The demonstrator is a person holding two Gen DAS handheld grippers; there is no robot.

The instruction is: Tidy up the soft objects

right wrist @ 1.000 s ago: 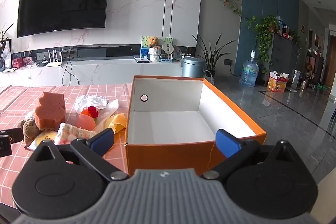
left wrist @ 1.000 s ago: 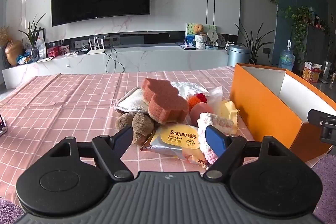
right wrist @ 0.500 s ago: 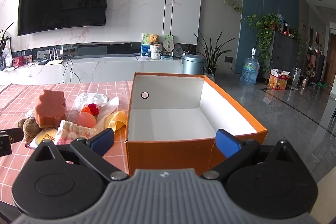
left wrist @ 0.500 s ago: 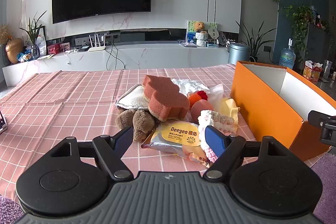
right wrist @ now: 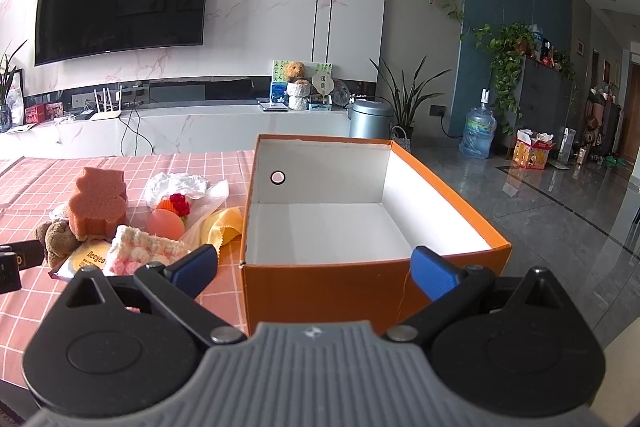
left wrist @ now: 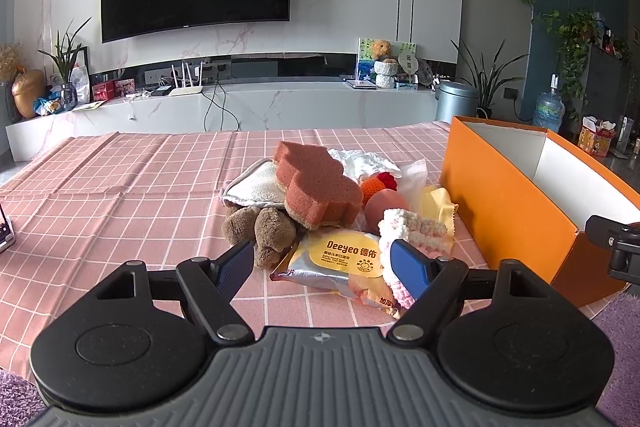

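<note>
On the pink checked cloth beside the empty orange box, the soft-object pile lies untouched before the wide-open, empty left gripper and right gripper, and grabbing the seemingly bottom-most wipes packet could topple the sponge.

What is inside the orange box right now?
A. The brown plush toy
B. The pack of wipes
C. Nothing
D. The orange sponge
C: the right wrist view shows the orange box with only its bare white floor, while the orange sponge, brown plush toy and pack of wipes lie in the pile on the tablecloth beside it.
</note>
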